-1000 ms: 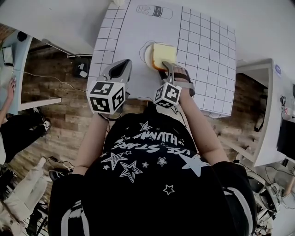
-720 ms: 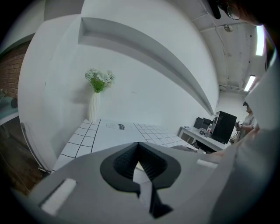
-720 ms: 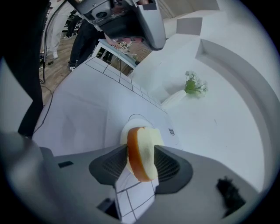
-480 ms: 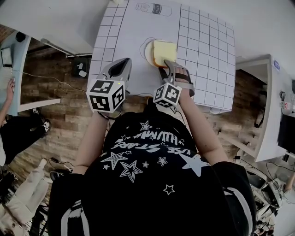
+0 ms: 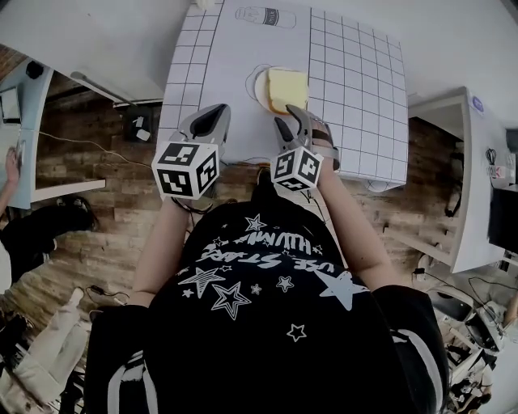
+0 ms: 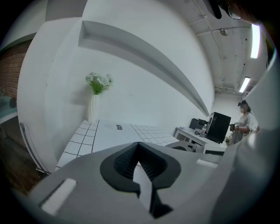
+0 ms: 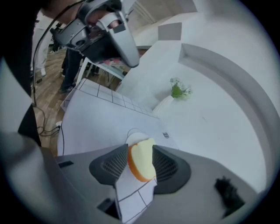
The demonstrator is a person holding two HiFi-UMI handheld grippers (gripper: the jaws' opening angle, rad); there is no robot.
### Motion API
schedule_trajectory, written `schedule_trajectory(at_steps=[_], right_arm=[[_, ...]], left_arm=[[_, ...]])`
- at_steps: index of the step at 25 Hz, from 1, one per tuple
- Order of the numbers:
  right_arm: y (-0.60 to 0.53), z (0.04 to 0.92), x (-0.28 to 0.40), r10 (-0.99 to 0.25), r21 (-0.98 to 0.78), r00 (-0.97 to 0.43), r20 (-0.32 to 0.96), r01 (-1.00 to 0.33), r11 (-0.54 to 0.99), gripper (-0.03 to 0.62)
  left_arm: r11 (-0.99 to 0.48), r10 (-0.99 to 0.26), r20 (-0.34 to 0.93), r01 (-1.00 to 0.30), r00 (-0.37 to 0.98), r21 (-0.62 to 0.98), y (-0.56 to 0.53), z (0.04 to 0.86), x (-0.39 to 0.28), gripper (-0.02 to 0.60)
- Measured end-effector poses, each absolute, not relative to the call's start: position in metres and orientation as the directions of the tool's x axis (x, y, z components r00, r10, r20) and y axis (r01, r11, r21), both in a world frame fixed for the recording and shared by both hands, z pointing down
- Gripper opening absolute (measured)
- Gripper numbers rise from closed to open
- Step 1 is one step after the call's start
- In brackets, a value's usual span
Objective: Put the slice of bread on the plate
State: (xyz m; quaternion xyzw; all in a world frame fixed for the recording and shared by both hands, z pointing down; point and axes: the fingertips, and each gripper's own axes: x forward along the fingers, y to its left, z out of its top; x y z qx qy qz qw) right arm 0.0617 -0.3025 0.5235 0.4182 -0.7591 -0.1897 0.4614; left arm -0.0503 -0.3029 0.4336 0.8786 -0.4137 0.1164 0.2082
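Presently, the bread point(image 5: 288, 87) lying on the plate point(image 5: 260, 86) is judged liable to be dislodged if clipped by the right gripper point(image 5: 289, 120), its jaws just opened wide and holding nothing.

The slice of bread point(image 5: 288, 87) lies on the plate point(image 5: 260, 86). Just before it hangs the right gripper point(image 5: 289, 118), with the left gripper point(image 5: 212, 113) to its left.

A white sheet ruled in black grid squares point(image 5: 356, 73) tops my head view, with a line-drawn milk bottle point(image 5: 265, 16) at its upper edge and brown wooden plank floor point(image 5: 97, 218) at left. My left gripper view has a tall white vase of green flowers point(image 6: 92, 107) (left of centre).
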Motion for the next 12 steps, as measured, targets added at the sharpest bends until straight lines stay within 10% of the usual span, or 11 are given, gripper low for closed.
schedule_trajectory(at_steps=[9, 12], right_arm=[[-0.277, 0.485, 0.068, -0.843, 0.514, -0.215, 0.493, -0.709, 0.482, 0.179], [-0.264, 0.469, 0.072, -0.875, 0.502, -0.173, 0.452, -0.762, 0.41, 0.084]], left_arm=[[-0.607, -0.653, 0.358, -0.744, 0.668, 0.28, -0.275, 0.43, -0.065, 0.009], [-0.63, -0.63, 0.356, -0.722, 0.69, 0.286, -0.264, 0.431, -0.066, 0.009]])
